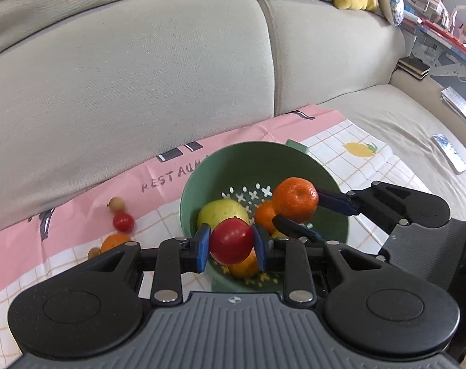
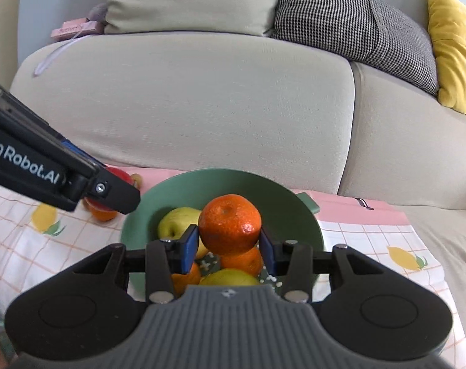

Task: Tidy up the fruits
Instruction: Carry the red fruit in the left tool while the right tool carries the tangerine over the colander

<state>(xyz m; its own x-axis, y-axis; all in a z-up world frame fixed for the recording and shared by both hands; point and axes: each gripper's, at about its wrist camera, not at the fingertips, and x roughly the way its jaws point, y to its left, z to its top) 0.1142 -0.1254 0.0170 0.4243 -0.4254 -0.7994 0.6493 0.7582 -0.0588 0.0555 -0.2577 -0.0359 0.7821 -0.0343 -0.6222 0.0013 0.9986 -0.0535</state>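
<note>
My left gripper (image 1: 231,241) is shut on a red tomato (image 1: 231,240) and holds it above the near rim of the green colander bowl (image 1: 233,153). My right gripper (image 2: 229,238) is shut on an orange mandarin (image 2: 230,224) over the same bowl (image 2: 208,181); it also shows in the left wrist view (image 1: 296,198). Inside the bowl lie a yellow-green apple (image 1: 220,213), (image 2: 176,223) and other oranges (image 2: 243,259). The left gripper enters the right wrist view from the left (image 2: 110,189).
Loose fruit lies on the pink-and-checked cloth (image 1: 79,246) left of the bowl: a red tomato (image 1: 123,221), a brown longan (image 1: 116,204), an orange (image 1: 114,241). The beige sofa back (image 1: 140,77) rises behind. A remote (image 1: 449,152) lies on the seat at right.
</note>
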